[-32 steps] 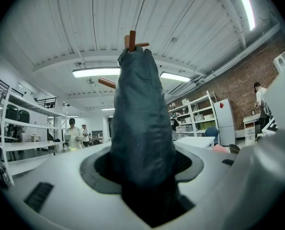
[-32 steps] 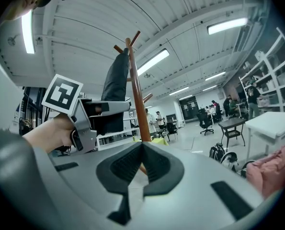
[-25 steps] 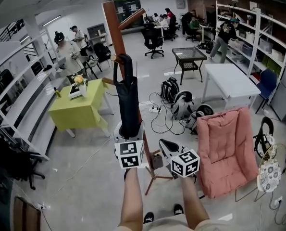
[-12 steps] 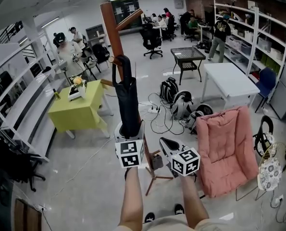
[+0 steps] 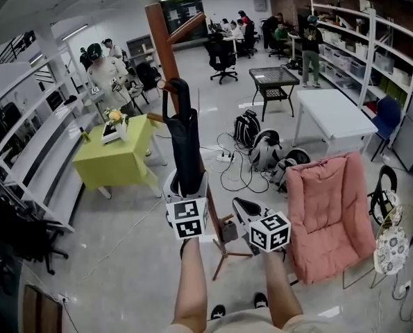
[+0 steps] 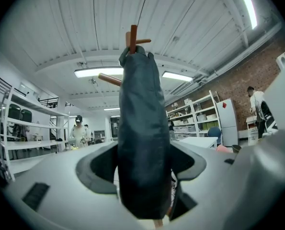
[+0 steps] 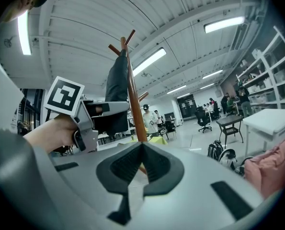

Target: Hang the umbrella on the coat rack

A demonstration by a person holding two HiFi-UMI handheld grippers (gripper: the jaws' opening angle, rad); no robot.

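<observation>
As the left gripper (image 5: 186, 186) is releasing, the umbrella (image 5: 185, 141) is hanging from a coat rack (image 5: 162, 40) peg.
Its jaws have just been opening wide, with the canopy sitting loose between them; backing straight off is advisable, to avoid snagging. The right gripper (image 5: 242, 208) is idling closed and empty.

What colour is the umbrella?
The umbrella is very dark, nearly black with a bluish-grey tint. It shows best in the left gripper view.

Grey floor (image 5: 109, 255) — white shelving (image 5: 373, 54)
</observation>
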